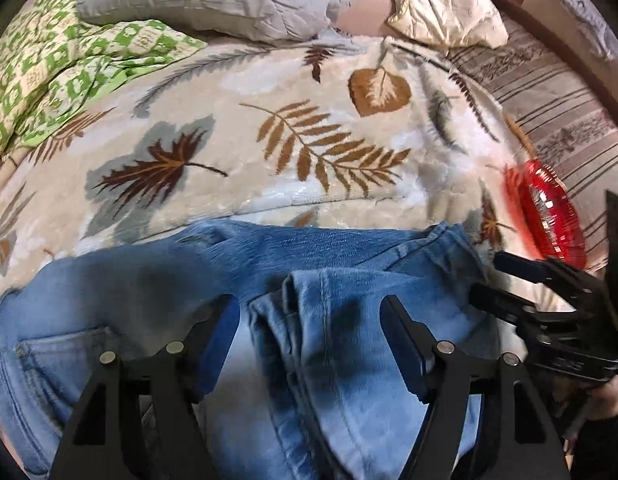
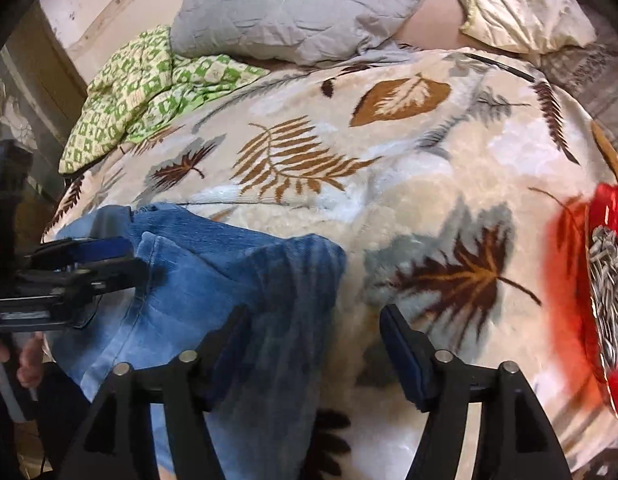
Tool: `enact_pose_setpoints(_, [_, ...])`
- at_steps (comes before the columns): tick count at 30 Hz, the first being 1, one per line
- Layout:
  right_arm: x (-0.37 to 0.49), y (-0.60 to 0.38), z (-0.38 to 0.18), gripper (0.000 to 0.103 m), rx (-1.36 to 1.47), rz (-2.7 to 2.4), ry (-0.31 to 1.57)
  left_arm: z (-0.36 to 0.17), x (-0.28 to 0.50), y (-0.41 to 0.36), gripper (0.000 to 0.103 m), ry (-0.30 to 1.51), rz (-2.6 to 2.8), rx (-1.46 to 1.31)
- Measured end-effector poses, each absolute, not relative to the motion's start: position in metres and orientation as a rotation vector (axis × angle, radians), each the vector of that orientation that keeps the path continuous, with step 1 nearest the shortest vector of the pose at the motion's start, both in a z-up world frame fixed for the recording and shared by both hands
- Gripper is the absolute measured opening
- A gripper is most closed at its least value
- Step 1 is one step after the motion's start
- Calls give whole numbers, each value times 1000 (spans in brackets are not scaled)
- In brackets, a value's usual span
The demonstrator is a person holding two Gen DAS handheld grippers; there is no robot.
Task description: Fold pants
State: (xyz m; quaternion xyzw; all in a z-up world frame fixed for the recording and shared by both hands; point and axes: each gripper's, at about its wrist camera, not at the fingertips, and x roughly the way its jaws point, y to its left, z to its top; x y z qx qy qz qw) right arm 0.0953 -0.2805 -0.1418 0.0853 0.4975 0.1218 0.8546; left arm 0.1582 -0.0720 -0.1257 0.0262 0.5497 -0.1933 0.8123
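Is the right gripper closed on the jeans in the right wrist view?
No. The right gripper stands open, its fingers spread above the jeans and the leaf-print blanket, with no fabric pinched between them.

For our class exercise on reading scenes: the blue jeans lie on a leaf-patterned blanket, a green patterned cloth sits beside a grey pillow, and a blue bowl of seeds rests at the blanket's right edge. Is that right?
One detail is wrong: the bowl is red, not blue, as the right wrist view shows. The jeans do lie on the leaf-patterned blanket, and the green patterned cloth sits beside the grey pillow.
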Motion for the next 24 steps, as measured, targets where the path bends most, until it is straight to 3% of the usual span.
enact_pose_setpoints(1, [96, -283, -143, 71, 185, 252, 1050, -129, 160, -74, 73, 1176, -411, 61])
enact_pose_setpoints(3, [101, -286, -147, 71, 188, 237, 1063, -136, 165, -77, 49, 1179, -393, 71])
enact_pose_setpoints(6, [115, -286, -154, 71, 209, 251, 1079, -139, 168, -75, 24, 1179, -396, 92])
enact_pose_setpoints(12, [131, -273, -170, 67, 185, 258, 1093, -137, 162, -72, 7, 1164, -474, 146])
enact_pose_setpoints(20, [131, -274, -172, 67, 201, 262, 1091, -128, 148, -41, 4, 1135, -565, -61])
enact_pose_setpoints(24, [131, -274, -172, 67, 196, 260, 1089, -144, 149, -41, 0, 1177, -389, 82])
